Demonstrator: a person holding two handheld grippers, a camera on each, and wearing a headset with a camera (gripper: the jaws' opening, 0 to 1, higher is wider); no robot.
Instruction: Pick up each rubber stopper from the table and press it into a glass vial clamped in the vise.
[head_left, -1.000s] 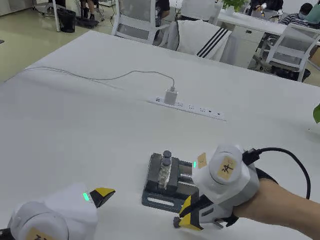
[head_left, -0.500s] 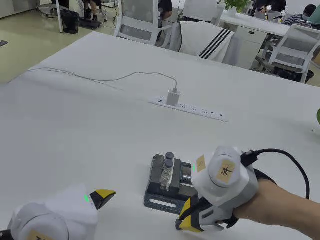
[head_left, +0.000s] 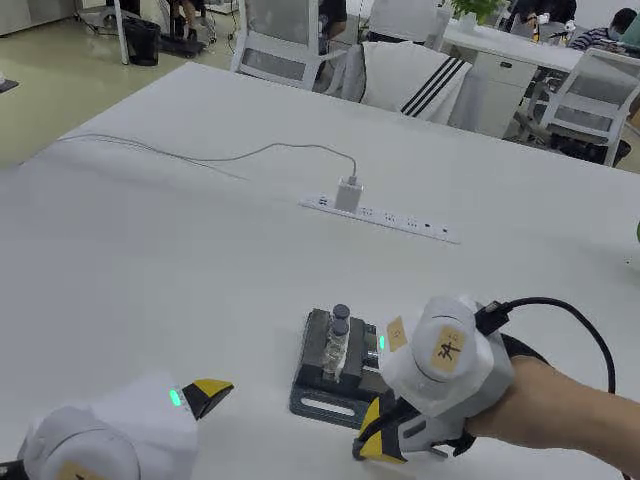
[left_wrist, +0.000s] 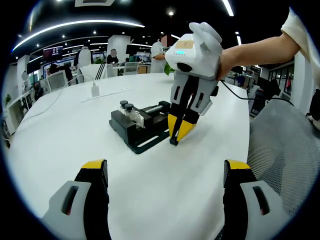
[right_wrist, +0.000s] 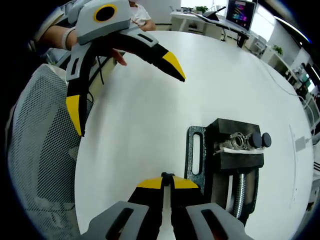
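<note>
A black vise (head_left: 318, 395) stands on the white table and clamps two glass vials (head_left: 334, 348), each capped with a dark rubber stopper (head_left: 341, 312). My right gripper (head_left: 378, 447) is shut, its yellow tips down at the table just beside the vise's near end (left_wrist: 145, 144); its own view shows the closed tips (right_wrist: 167, 178) next to the vise base (right_wrist: 194, 150) and the stoppered vials (right_wrist: 247, 142). My left gripper (left_wrist: 165, 172) is wide open and holds nothing. It hovers left of the vise, one yellow fingertip (head_left: 211, 389) in the head view.
A white power strip (head_left: 385, 217) with a plugged charger (head_left: 348, 193) and a trailing cable (head_left: 200, 158) lies further back on the table. Chairs (head_left: 590, 95) and desks stand beyond the far edge. A mesh chair (left_wrist: 280, 145) sits close at the near side.
Only the head view has shifted slightly; both grippers and the vise stay where they were.
</note>
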